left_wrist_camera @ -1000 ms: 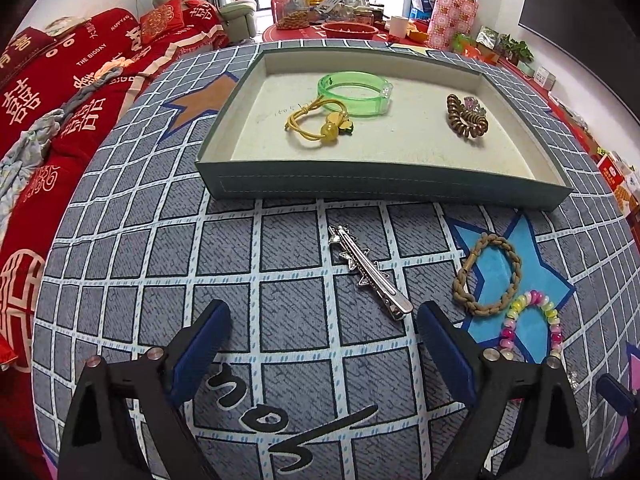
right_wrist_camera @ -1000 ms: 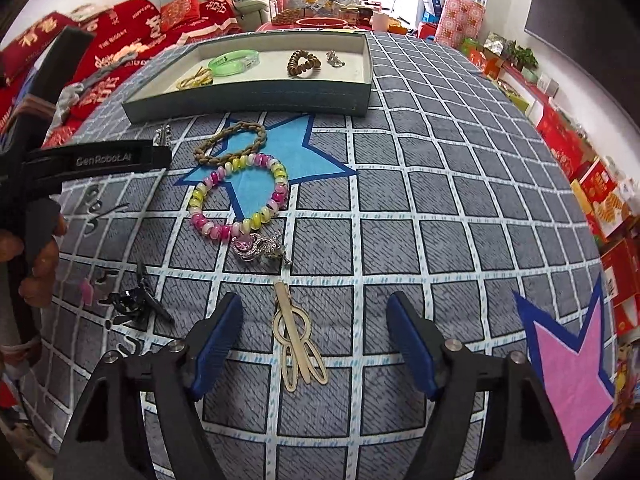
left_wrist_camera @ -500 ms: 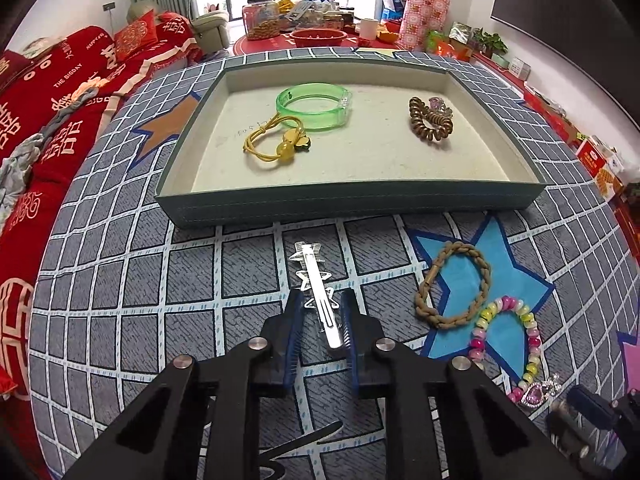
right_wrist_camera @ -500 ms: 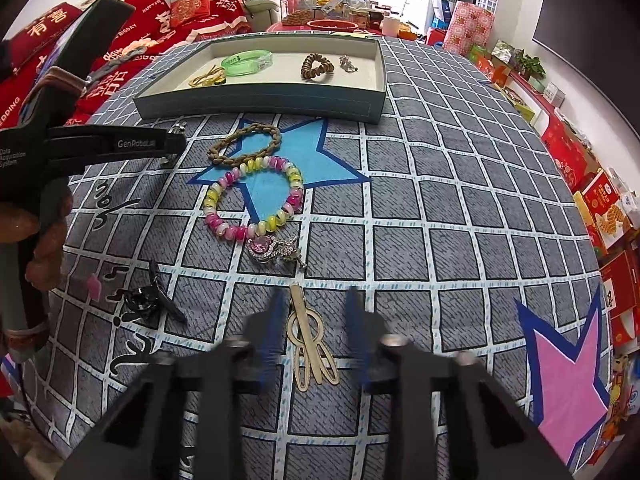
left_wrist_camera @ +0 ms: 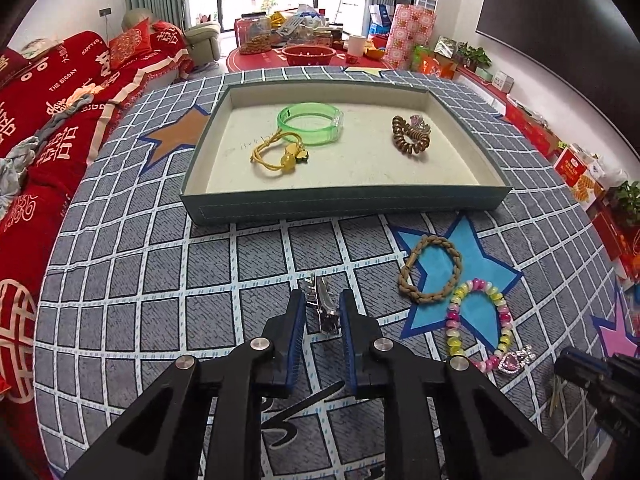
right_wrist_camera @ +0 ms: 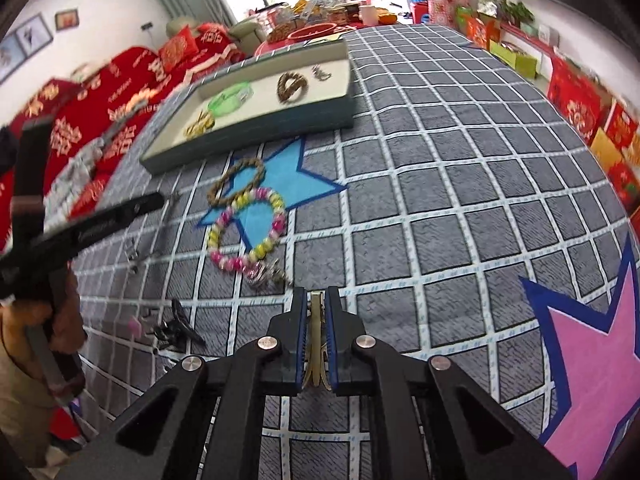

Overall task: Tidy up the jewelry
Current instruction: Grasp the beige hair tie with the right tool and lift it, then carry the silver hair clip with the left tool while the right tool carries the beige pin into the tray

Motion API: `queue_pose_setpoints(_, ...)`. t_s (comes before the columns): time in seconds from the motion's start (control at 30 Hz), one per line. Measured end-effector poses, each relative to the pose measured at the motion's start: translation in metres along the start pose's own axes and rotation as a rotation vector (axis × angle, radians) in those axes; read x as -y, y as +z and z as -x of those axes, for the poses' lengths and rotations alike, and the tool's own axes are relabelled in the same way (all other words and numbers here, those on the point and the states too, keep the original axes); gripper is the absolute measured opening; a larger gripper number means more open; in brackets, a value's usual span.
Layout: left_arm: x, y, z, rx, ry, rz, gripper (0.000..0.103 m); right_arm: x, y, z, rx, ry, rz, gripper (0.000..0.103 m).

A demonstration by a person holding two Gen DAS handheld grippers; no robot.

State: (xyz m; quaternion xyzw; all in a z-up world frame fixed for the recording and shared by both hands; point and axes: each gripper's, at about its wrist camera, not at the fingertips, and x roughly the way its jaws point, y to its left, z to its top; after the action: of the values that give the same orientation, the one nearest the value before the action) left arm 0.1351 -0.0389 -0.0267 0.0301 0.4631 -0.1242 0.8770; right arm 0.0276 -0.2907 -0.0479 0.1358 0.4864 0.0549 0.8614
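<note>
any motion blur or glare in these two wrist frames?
Left wrist: sharp, even daylight, no glare on the tray; fisheye bends the grid cloth. Right wrist: tilted and smeared by motion, left gripper and tray soft; right gripper and its clip stay crisp.

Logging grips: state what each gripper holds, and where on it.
Left gripper pinches the silver hair clip near its rear end. Right gripper clamps the cream hairpin along its length.

Showed glossy silver metal in the star-studded hair clip [left_wrist_camera: 323,307], translucent shiny plastic in the green bangle [left_wrist_camera: 311,123], matt woven cloth on the grey checked table cover [left_wrist_camera: 160,280], braided brown cord in the bracelet [left_wrist_camera: 431,275], and glossy beads in the pink-and-yellow bracelet [left_wrist_camera: 476,324].
</note>
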Motion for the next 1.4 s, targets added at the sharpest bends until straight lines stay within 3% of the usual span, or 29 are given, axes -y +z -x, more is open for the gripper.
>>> queue_pose_setpoints(0.53,-0.012,0.008,0.029,0.063,-0.016,-0.009,0.031,0.017,0.032,0.015,0.057,0.061,-0.095,0.010)
queue_pose_setpoints(0.87,-0.020,-0.008,0.012,-0.004,0.028,0.039,0.032,0.015,0.029,0.005,0.039,0.077,-0.101,0.009)
queue_pose_setpoints(0.9,-0.021,-0.008,0.009,-0.012,0.029,0.047,0.036,0.015,0.029,0.005,0.040,0.078,-0.103,0.010)
queue_pose_setpoints(0.93,-0.022,-0.009,0.008,-0.013,0.034,0.052,0.064,0.016,0.029,0.006,0.040,0.080,-0.106,0.010)
queue_pose_setpoints(0.97,-0.022,-0.009,0.008,-0.001,0.046,0.059,0.098,0.017,0.029,0.006,0.041,0.081,-0.108,0.010)
queue_pose_setpoints(1.0,-0.022,-0.010,0.010,0.021,0.064,0.065,0.103,0.018,0.029,0.006,0.041,0.081,-0.109,0.010)
queue_pose_setpoints(1.07,-0.018,-0.010,0.015,0.054,0.081,0.039,0.103,0.019,0.028,0.007,0.044,0.081,-0.114,0.010)
queue_pose_setpoints(1.2,-0.011,-0.012,0.005,0.023,0.121,-0.023,0.103,0.023,0.028,0.008,0.046,0.086,-0.126,0.010)
queue_pose_setpoints(1.3,-0.011,-0.015,-0.007,-0.023,0.100,-0.030,0.103,0.022,0.028,0.009,0.051,0.088,-0.125,0.010)
queue_pose_setpoints(1.4,-0.010,-0.019,-0.019,-0.079,0.084,-0.043,0.086,0.021,0.030,0.011,0.056,0.089,-0.122,0.010)
